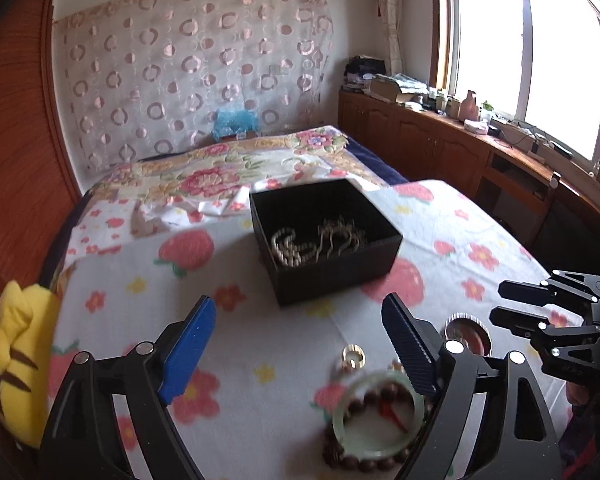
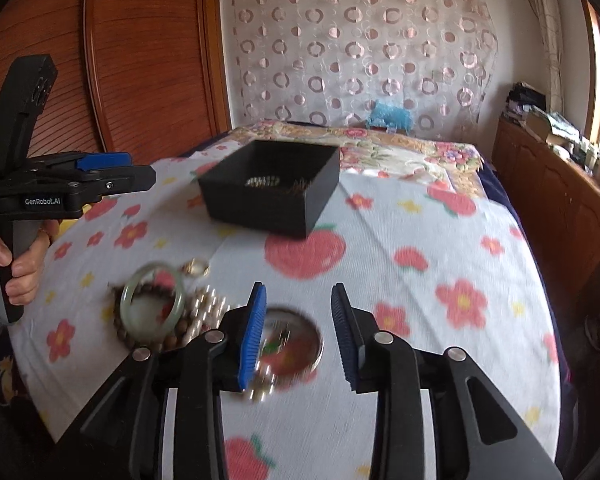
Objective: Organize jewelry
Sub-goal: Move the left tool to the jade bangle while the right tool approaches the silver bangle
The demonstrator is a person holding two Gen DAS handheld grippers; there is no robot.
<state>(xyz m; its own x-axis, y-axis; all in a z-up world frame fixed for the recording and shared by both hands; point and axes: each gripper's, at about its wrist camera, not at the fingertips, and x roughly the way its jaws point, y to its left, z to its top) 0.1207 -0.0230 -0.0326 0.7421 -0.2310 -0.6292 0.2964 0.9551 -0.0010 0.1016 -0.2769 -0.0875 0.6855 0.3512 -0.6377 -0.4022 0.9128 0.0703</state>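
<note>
1. the left gripper hovers over the flowered cloth, its 2 blue-padded fingers spread wide with nothing between them.
2. a black box sits on the cloth beyond the fingers, with a pale bead string and a chain inside.
3. near the right finger lie a green bangle on top of a brown bead bracelet, a gold ring and a silver bangle.
4. the right gripper reaches in from the right edge, its jaws nearly together, beside the silver bangle.
5. a yellow plush toy lies at the left edge.
</note>
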